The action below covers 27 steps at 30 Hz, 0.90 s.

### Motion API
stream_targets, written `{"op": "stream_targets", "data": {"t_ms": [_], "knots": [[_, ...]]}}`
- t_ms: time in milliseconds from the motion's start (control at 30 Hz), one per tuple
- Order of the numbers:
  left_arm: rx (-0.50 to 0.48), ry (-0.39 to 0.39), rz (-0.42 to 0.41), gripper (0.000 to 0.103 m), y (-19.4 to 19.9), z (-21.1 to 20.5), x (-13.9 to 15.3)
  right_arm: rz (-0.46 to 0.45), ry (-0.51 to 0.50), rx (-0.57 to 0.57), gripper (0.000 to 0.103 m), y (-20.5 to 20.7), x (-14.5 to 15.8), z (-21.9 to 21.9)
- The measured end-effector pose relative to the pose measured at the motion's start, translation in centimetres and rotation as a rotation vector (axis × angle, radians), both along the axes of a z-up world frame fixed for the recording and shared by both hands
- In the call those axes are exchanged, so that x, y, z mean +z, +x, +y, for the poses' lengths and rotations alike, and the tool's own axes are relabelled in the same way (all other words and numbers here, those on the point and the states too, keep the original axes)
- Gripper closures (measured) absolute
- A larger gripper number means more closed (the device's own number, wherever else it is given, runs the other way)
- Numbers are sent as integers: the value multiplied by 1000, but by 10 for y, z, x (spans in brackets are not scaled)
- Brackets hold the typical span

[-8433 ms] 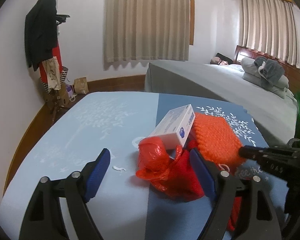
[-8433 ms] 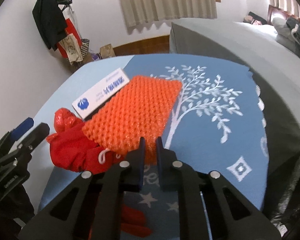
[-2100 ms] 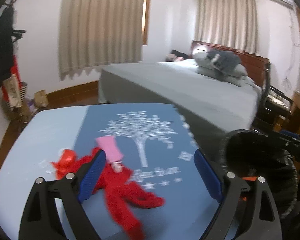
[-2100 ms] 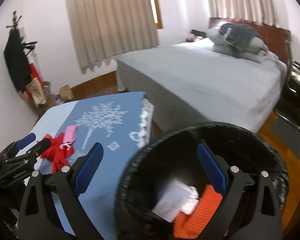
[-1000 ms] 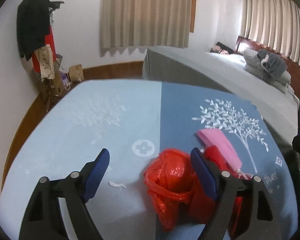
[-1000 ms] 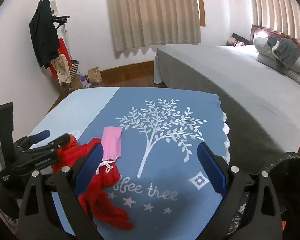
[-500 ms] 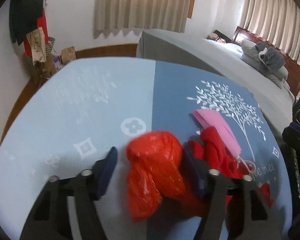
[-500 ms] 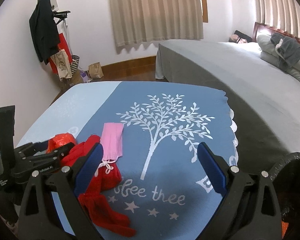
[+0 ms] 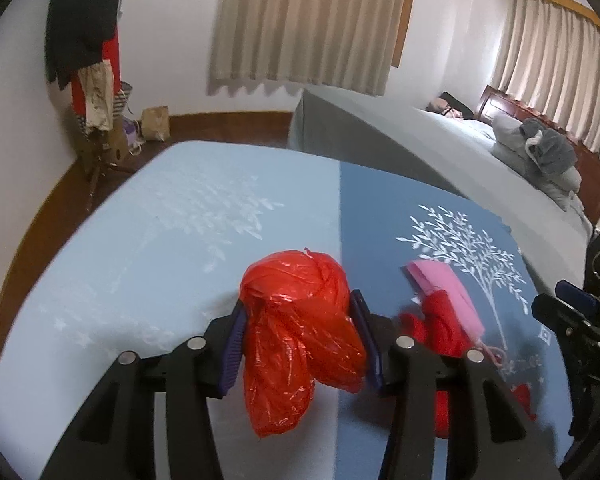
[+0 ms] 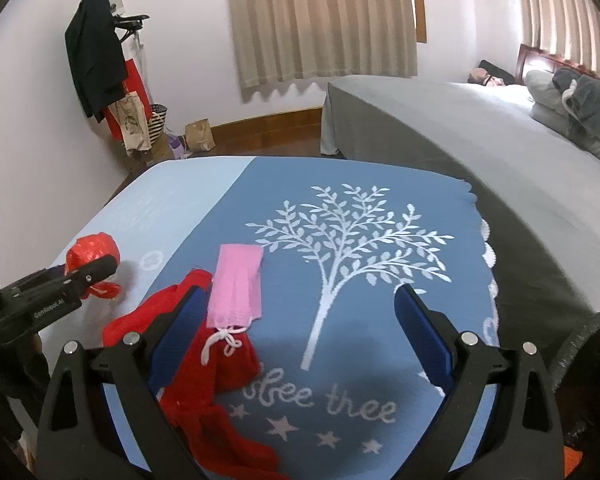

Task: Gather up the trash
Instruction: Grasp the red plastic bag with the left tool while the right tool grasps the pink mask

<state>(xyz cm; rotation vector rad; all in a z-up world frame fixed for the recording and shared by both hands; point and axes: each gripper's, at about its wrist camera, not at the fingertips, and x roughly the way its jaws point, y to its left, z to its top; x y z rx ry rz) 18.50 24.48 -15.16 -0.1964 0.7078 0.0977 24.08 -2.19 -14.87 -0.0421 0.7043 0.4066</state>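
- The left hand-held gripper (image 9: 300, 340) is closing, its blue pads (image 9: 233, 346) pressing both sides of a crumpled red plastic bag (image 9: 300, 332) above the counter (image 9: 160, 240).
- The right hand-held gripper (image 10: 296, 328) stands wide, nothing gripped.
- A pink face mask (image 10: 236, 288) lies on red cloth (image 10: 216, 364), just right of the bag.
- A black bin's rim (image 10: 580, 344) shows at the near right.

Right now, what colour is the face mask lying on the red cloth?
Pink; clearest in the right wrist view.
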Motion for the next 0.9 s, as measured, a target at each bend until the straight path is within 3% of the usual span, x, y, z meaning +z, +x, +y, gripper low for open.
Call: {"op": "stream_targets", "data": {"t_ms": [133,233,667,767,900], "knots": [[5,24,-3,55,1,1,-2,14,3,19,11,6,-4,11],[7,31,-4,55,0,2,-5,30,-6,43,21,9,-10,20],[15,25,-5,55,0,6,-7,110,-18,93,33,20,-29,43],[13,29,-6,55,-1,5,-8,139,-18,106,39,24,-34,50],[13,29,-5,55,-1,5,-9,185,-12,128,62,29,-39,50]]}}
